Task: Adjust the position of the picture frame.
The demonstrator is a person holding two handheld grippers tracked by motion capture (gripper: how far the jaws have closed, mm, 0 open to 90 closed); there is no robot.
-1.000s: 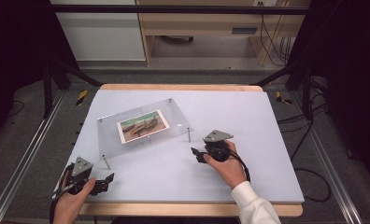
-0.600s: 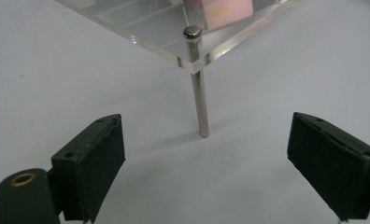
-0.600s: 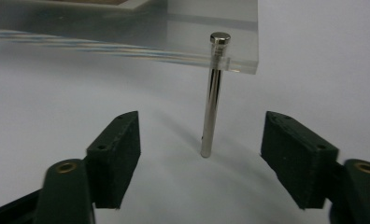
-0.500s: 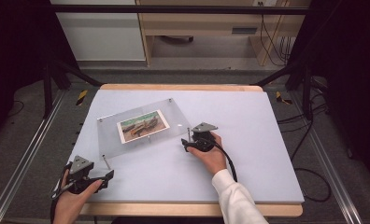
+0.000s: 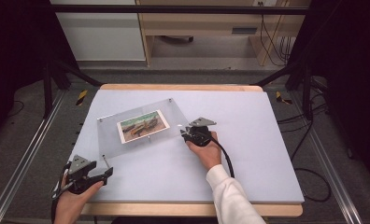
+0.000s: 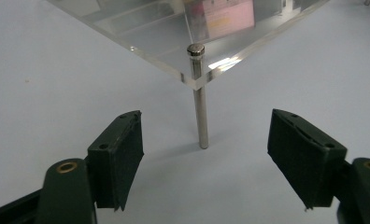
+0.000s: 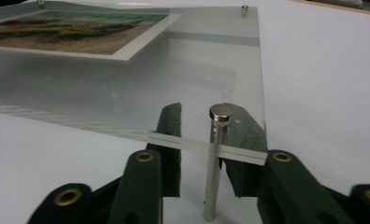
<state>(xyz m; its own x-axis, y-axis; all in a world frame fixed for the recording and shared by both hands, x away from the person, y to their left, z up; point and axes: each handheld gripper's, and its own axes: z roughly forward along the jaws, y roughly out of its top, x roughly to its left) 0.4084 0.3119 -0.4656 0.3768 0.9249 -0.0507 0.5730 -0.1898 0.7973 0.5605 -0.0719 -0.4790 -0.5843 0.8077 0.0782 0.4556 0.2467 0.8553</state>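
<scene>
The clear acrylic photo frame on metal pins (image 5: pixel 138 128) stands left of the table's centre. The right gripper (image 5: pixel 191 135) has moved up to its corner pin (image 7: pixel 217 158), jaws narrowing, seemingly not yet pinching. The left gripper (image 6: pixel 206 161), closing slightly, stays wide around the front pin (image 6: pixel 199 105).

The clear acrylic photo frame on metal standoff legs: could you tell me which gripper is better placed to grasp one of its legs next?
Probably the right gripper: its jaws, which have just been closing, already flank a metal leg under the clear acrylic frame. The left gripper stands short of its leg, jaws wide.
</scene>
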